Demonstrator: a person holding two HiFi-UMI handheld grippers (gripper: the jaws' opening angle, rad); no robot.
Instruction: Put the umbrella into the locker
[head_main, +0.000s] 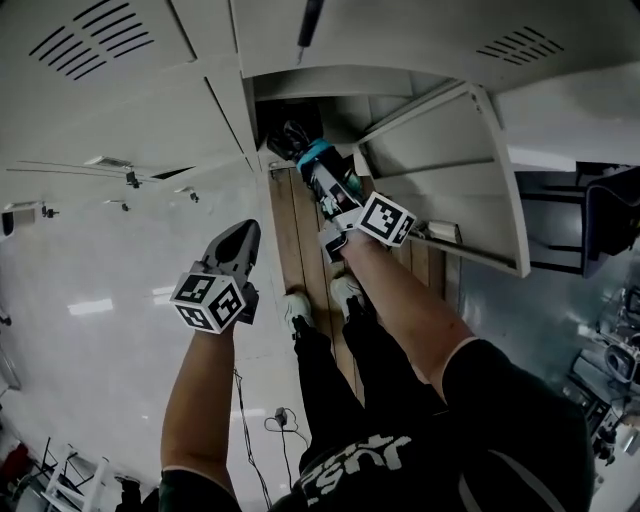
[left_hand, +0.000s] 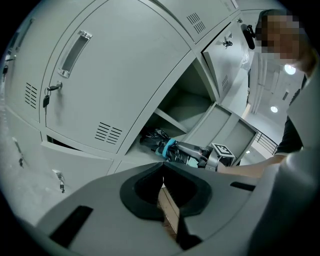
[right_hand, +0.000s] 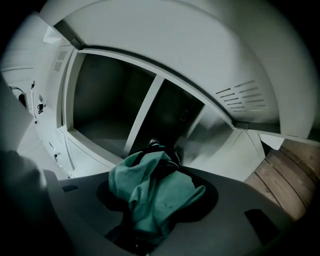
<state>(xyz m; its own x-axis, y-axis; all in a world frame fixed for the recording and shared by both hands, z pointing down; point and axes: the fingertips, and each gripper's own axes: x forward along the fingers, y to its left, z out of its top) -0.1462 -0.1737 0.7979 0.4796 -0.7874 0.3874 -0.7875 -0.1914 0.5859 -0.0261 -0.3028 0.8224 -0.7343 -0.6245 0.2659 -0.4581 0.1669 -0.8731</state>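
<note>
Umbrella (right_hand: 150, 195) and locker (right_hand: 107, 107) are very close together now. The folded umbrella, teal and black, is squeezed tight between the fingers (right_hand: 235, 200) of the right gripper (head_main: 318, 172). It is held by its thick cloth part, so that its dark end is left sticking out in front. That way, it seems, the dark end can be put in first.

In the head view the dark end is seen right at the mouth of the open locker. In the left gripper view it is seen below the shelf (left_hand: 172, 119), so the lower space looks like the one picked. How far inside the end is cannot be told.

The door (head_main: 450, 170) is swung wide to the right, so the way in is kept free.

The fingers of the left gripper (head_main: 240, 238) are closed on each other and nothing is held in them. This gripper is kept back, well apart from the umbrella, over the white floor (head_main: 90, 260). It is likely kept there so that the locker mouth is not blocked.

The job is judged not done yet: the umbrella must be pushed in deeper and then let go.
</note>
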